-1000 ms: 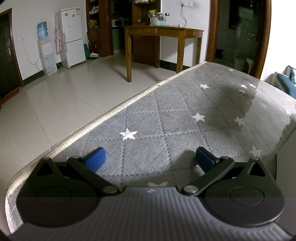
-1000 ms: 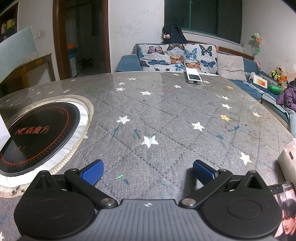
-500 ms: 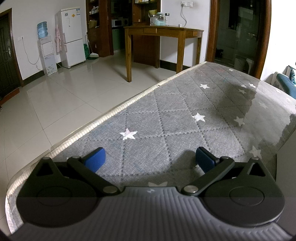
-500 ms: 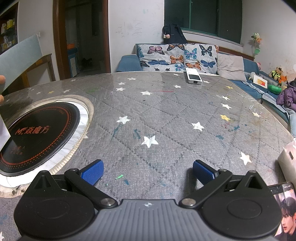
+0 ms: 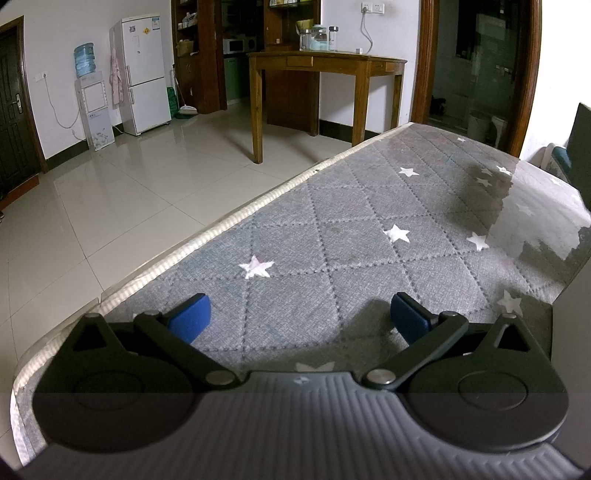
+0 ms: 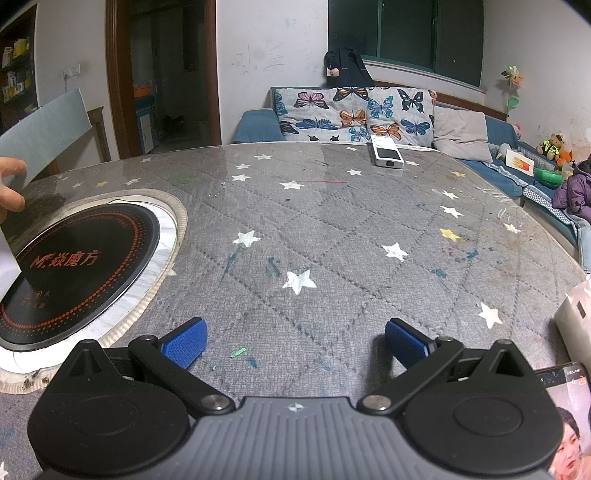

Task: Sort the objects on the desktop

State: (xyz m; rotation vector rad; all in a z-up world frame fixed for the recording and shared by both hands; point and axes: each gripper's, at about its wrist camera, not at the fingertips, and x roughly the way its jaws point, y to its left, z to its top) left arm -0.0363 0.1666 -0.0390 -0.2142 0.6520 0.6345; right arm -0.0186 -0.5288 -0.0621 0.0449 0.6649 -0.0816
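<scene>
both cameras sit low, close over the grey star table (image 5: 332, 236). the left wrist view looks off its edge toward the fridge (image 5: 142, 74), upper left. the right wrist view looks across it toward the sofa (image 6: 354, 114), top middle.

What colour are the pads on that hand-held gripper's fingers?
Blue, with a fine textured surface, on black arms. The right wrist view shows the pads best.

floor: pale glossy tiles (image 5: 110, 206)
fridge (image 5: 142, 74): white, by wall
sofa (image 6: 369, 114): blue, butterfly cover
window (image 6: 406, 33): dark
</scene>
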